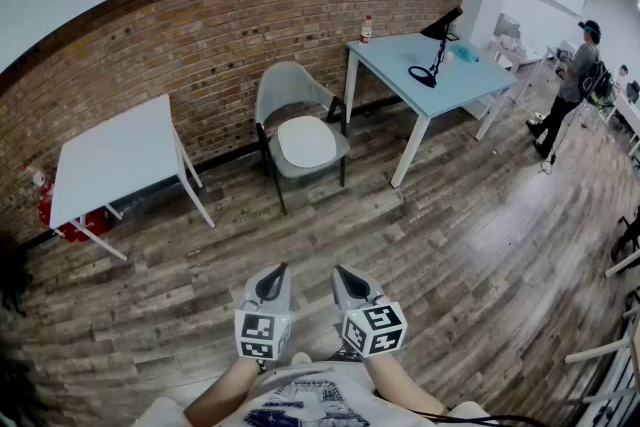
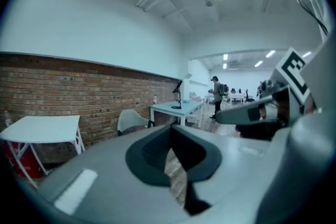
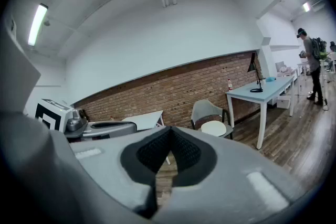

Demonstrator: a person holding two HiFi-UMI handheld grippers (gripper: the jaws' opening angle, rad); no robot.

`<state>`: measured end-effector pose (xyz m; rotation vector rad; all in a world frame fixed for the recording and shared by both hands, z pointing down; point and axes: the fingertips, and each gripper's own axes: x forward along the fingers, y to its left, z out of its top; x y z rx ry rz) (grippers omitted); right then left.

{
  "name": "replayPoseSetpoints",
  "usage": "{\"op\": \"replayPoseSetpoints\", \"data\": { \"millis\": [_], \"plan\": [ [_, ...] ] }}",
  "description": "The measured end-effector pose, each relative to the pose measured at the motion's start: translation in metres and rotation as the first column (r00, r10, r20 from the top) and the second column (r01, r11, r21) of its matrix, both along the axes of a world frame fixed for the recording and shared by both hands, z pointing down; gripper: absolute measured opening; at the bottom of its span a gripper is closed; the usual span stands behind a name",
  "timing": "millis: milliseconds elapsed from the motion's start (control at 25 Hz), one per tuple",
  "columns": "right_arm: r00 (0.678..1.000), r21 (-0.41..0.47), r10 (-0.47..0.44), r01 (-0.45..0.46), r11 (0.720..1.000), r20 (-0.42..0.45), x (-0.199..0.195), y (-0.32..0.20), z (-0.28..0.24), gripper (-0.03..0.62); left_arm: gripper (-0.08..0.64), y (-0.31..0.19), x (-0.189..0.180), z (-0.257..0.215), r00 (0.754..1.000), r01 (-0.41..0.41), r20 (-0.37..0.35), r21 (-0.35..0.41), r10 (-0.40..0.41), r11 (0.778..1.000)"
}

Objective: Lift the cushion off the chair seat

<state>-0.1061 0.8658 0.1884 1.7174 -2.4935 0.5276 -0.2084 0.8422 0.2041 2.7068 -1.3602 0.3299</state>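
Observation:
A round cream cushion (image 1: 306,142) lies flat on the seat of a grey shell chair (image 1: 288,95) that stands against the brick wall. In the right gripper view the cushion (image 3: 213,128) and chair (image 3: 206,111) show far ahead, right of the jaws. The chair (image 2: 129,120) also shows in the left gripper view. My left gripper (image 1: 273,277) and right gripper (image 1: 347,278) hang side by side close to my body, well short of the chair. Both are shut with nothing between the pads.
A white table (image 1: 115,158) stands left of the chair. A light blue table (image 1: 440,80) with a black desk lamp (image 1: 437,50) and a bottle (image 1: 366,29) stands to its right. A person (image 1: 570,93) stands at the far right. Wooden floor lies between me and the chair.

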Motion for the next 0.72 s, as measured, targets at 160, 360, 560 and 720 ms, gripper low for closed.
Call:
{"op": "replayPoseSetpoints", "data": {
  "millis": [160, 360, 560, 720],
  "plan": [
    [1.0, 0.001, 0.009, -0.009, 1.0, 0.003, -0.003, -0.003, 0.001, -0.003, -0.008, -0.004, -0.003, -0.007, 1.0, -0.004, -0.011, 0.015, 0.004, 1.0],
    [0.999, 0.005, 0.028, -0.028, 1.0, 0.019, -0.007, -0.004, -0.002, -0.002, -0.008, -0.005, -0.01, -0.008, 1.0, -0.006, -0.02, 0.012, 0.006, 1.0],
    [0.999, -0.005, 0.031, -0.031, 1.0, 0.019, -0.016, -0.007, 0.001, -0.002, -0.008, -0.01, -0.017, 0.002, 0.999, -0.013, -0.029, -0.013, 0.012, 1.0],
    [0.999, -0.008, 0.033, -0.033, 0.999, 0.012, -0.01, -0.017, 0.002, -0.002, -0.008, -0.021, -0.012, 0.003, 0.999, -0.012, -0.036, -0.013, 0.012, 1.0]
  ]
}}
